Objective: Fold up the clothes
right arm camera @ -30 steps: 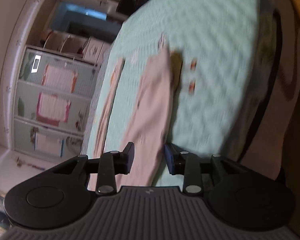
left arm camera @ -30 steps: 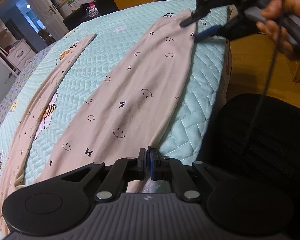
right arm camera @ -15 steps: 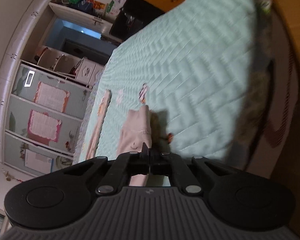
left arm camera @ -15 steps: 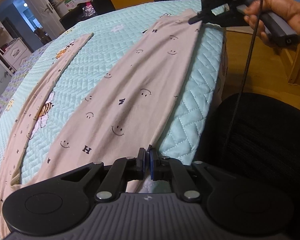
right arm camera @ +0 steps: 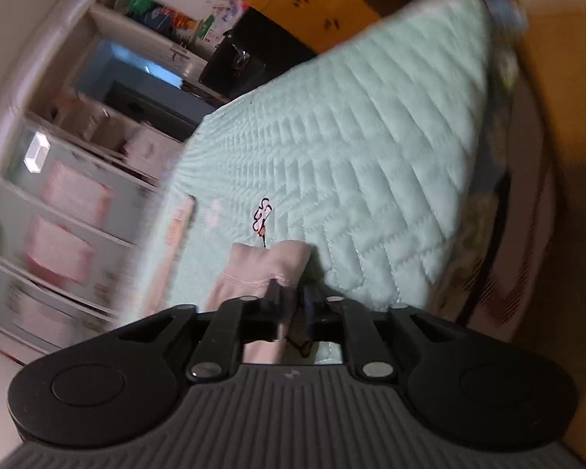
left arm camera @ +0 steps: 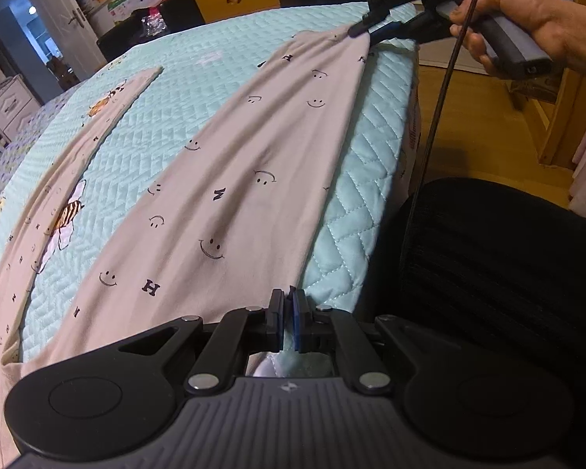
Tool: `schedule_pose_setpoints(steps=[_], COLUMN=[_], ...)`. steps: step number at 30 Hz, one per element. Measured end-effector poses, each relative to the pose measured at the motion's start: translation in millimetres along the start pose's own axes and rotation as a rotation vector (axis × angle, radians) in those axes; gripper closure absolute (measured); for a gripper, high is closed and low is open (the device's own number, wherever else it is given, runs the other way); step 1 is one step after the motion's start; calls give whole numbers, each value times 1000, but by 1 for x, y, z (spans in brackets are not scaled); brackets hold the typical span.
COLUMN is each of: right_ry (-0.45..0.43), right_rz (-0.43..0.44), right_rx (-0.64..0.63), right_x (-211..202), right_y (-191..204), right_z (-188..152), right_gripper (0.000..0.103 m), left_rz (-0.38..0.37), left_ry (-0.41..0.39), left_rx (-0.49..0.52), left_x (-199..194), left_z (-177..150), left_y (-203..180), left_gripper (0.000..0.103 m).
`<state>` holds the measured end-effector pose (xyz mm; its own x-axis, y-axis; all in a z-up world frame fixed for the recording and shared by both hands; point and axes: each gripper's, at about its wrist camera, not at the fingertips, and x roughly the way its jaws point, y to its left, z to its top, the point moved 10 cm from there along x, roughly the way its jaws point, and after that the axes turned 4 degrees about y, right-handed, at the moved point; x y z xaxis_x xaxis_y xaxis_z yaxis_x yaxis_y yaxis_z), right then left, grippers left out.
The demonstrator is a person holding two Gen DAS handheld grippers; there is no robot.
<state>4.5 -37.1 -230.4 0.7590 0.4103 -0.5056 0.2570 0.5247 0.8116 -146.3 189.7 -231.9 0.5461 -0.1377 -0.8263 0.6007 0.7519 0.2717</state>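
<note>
While pinching trouser leg (left arm camera: 230, 179) along bed's (left arm camera: 371, 179) near edge, left gripper (left arm camera: 287, 322) clamping one end, right gripper (left arm camera: 365, 31) clamping cuff at far corner. Am keeping fabric taut, both ends level, for clean fold onto other leg (left arm camera: 58, 195).
</note>
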Motion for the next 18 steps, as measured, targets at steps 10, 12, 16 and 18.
schedule_pose_setpoints(steps=[10, 12, 16, 18], right_ry=[-34, -26, -30, -70], right_rz=[-161, -152, -141, -100], right_rx=[-67, -61, -49, -92], right_x=[-11, -21, -43, -55], right_y=[10, 7, 3, 16], right_z=[9, 13, 22, 25], right_gripper=[30, 30, 30, 31], left_rz=[-20, -35, -49, -51], left_ry=[-8, -8, -12, -14], left_rx=[-52, -82, -109, -118], left_x=[-1, -1, -2, -2], left_z=[-1, -1, -2, -2], left_y=[6, 8, 9, 9], left_gripper=[100, 100, 100, 99])
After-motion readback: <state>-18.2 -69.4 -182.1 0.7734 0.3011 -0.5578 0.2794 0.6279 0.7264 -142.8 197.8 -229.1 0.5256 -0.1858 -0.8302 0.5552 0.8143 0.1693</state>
